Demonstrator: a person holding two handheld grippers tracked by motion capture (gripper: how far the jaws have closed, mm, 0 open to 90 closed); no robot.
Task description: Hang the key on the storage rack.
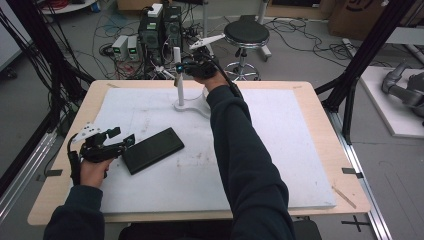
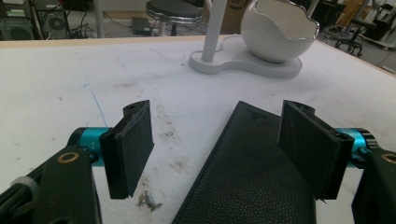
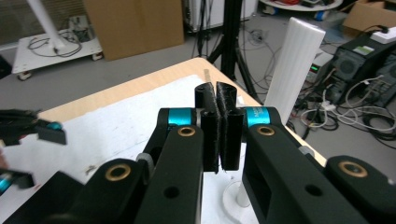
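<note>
A flat black leather case (image 1: 152,150) lies on the white mat, left of centre. My left gripper (image 1: 124,136) sits at the case's left end, open. In the left gripper view the case (image 2: 252,172) reaches in between the spread jaws of the left gripper (image 2: 218,133), nearer the right pad (image 2: 308,149). A white stand (image 1: 192,106) with an upright post (image 1: 176,55) stands at the mat's far side. My right gripper (image 1: 183,67) hovers by the post's top. In its own view the right gripper (image 3: 216,98) is shut with nothing between its jaws, and the post (image 3: 292,65) rises to the right.
A white egg-shaped bowl (image 2: 280,32) sits on the stand's base (image 2: 243,65). The mat (image 1: 280,150) covers most of a wooden table (image 1: 345,165). Beyond the far edge are a black stool (image 1: 245,35), electronics boxes (image 1: 160,27) and floor cables.
</note>
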